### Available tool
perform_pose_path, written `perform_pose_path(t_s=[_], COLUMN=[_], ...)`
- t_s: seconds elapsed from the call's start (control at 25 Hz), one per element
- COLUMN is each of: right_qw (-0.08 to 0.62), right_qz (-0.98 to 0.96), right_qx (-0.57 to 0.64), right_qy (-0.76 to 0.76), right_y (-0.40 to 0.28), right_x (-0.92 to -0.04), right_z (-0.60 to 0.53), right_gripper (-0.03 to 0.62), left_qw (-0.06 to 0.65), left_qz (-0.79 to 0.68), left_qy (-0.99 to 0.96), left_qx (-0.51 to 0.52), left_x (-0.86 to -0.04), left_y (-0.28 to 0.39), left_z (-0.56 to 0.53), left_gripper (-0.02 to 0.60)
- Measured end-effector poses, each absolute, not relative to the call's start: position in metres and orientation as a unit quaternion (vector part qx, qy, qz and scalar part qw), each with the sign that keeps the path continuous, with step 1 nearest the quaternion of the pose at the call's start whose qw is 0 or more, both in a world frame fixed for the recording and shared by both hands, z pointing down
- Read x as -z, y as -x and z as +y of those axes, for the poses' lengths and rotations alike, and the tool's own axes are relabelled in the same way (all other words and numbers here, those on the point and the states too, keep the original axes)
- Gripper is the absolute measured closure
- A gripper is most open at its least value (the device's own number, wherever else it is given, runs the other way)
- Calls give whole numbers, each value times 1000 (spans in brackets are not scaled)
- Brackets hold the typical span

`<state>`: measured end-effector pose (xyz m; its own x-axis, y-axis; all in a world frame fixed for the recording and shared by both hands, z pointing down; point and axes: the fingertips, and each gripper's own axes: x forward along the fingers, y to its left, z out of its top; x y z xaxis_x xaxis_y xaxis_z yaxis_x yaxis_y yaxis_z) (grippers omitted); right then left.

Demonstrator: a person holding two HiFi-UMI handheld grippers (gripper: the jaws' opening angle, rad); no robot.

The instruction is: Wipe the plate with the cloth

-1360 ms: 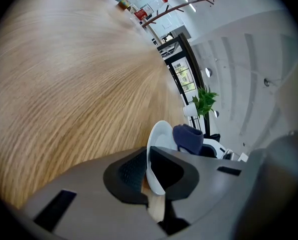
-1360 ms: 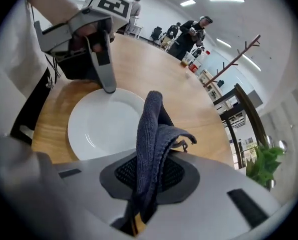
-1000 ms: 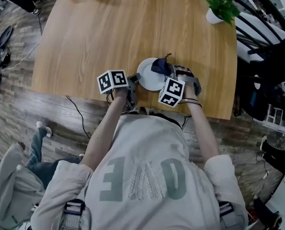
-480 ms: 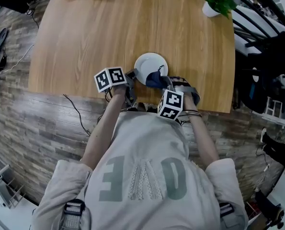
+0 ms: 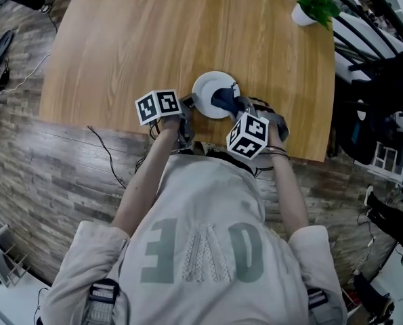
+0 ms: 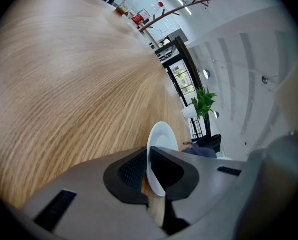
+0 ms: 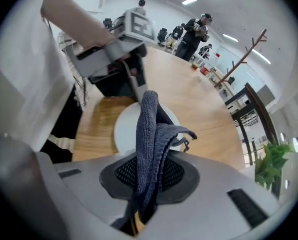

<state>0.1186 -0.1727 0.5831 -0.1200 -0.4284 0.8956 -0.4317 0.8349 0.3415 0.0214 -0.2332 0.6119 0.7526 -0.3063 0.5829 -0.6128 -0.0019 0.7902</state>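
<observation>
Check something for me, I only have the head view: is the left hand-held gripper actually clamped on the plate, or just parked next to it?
Observer: Clamped. In the left gripper view, the left hand-held gripper has its jaws closed on the near rim of the plate, with the rim between the pads.
Operator: And the right one, is the cloth really gripped?
Observer: Yes. The right gripper view shows the right hand-held gripper shut on the folded dark blue cloth, which sticks out past the jaws over the plate.
Operator: Anyone close to the table?
Observer: One person in dark clothes stands beyond the far end of the table, not near the plate.
</observation>
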Motion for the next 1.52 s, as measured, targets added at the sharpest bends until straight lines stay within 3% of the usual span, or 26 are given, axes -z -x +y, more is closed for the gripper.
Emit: perform_pose_path(t_s=[0.4, 0.68, 1.52], right_qw=[639, 654, 633], right_qz=[-705, -693, -757], right_qx=[43, 82, 21], right_qy=[-306, -293, -163], right_y=[-138, -125, -78], right_x=[-601, -606, -601], right_z=[-256, -236, -127], right_gripper=[537, 537, 537], left_qw=[627, 623, 616], left_qz=[-330, -335, -340], left_qy=[-695, -696, -700], left_qx=[-120, -120, -120], left_x=[-612, -612, -611], left_y=[-23, -21, -23], left_z=[-232, -233, -232], left_gripper=[552, 551, 551])
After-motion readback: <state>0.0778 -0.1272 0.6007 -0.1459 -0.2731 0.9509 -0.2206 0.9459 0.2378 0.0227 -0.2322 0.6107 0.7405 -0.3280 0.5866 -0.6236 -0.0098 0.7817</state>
